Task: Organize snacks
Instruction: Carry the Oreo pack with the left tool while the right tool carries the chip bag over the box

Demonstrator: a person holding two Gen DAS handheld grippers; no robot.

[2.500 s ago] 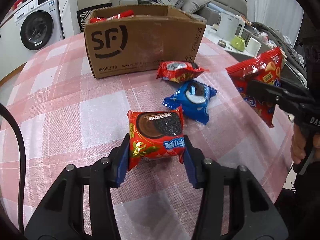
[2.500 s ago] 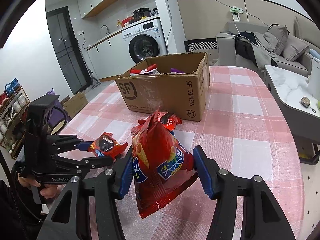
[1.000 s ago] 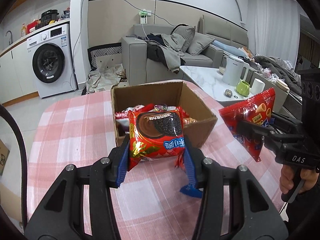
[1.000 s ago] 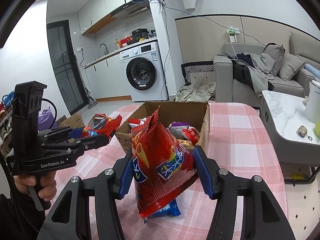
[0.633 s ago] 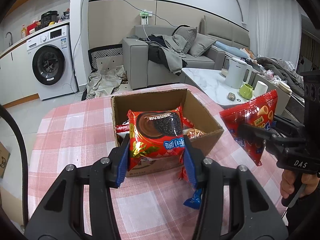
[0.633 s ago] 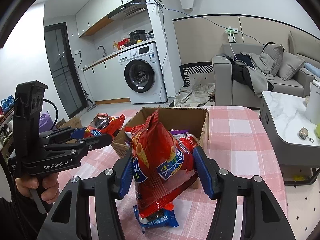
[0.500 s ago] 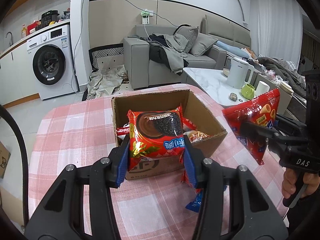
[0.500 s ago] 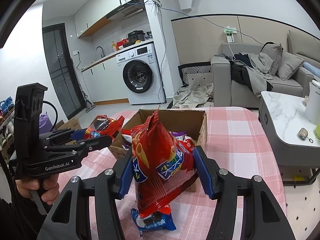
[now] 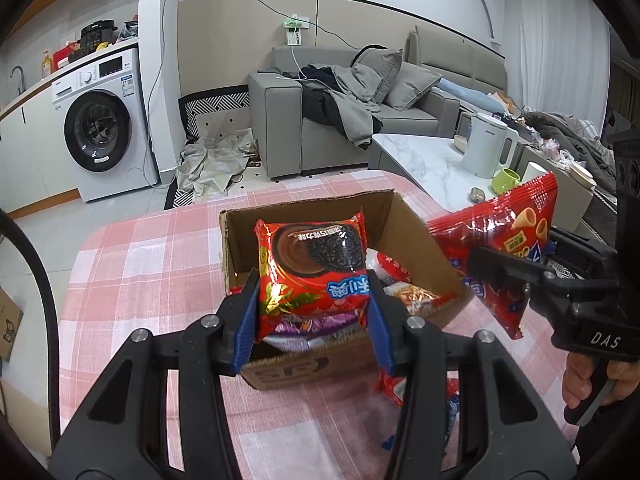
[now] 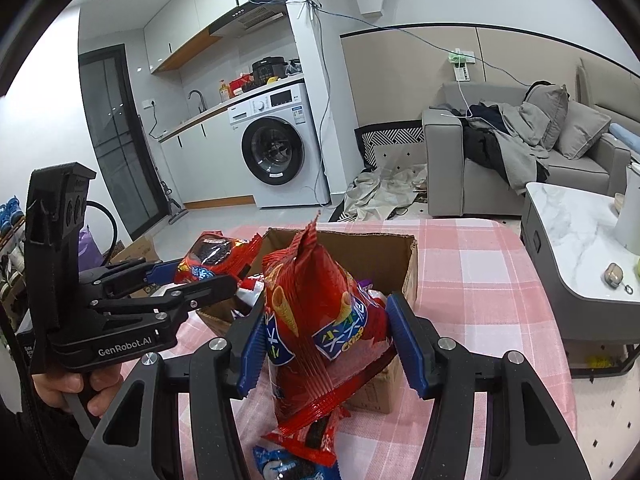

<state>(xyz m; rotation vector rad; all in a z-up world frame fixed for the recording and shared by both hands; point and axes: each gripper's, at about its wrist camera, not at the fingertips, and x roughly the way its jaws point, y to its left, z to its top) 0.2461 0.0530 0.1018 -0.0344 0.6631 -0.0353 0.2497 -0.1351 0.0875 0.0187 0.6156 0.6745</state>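
My left gripper [image 9: 312, 312] is shut on a red Oreo pack [image 9: 316, 268] and holds it above the near edge of the open cardboard box [image 9: 416, 236]. The box holds several snack packs [image 9: 396, 272]. My right gripper [image 10: 328, 344] is shut on a red cone-snack bag [image 10: 320, 312], held upright over the box's near side [image 10: 372, 392]. The left gripper and its Oreo pack [image 10: 216, 258] show at the left of the right wrist view; the right gripper and its bag [image 9: 508, 236] show at the right of the left wrist view.
The box stands on a pink checked tablecloth [image 9: 160, 272]. A red pack [image 10: 316, 440] and a blue Oreo pack [image 10: 284, 464] lie on the table in front of the box. A marble side table [image 10: 580, 240] with a white kettle [image 9: 486, 152] stands to the right.
Both grippers have risen from the table and moved forward with their packs, so they now hang over the box instead of in front of it.
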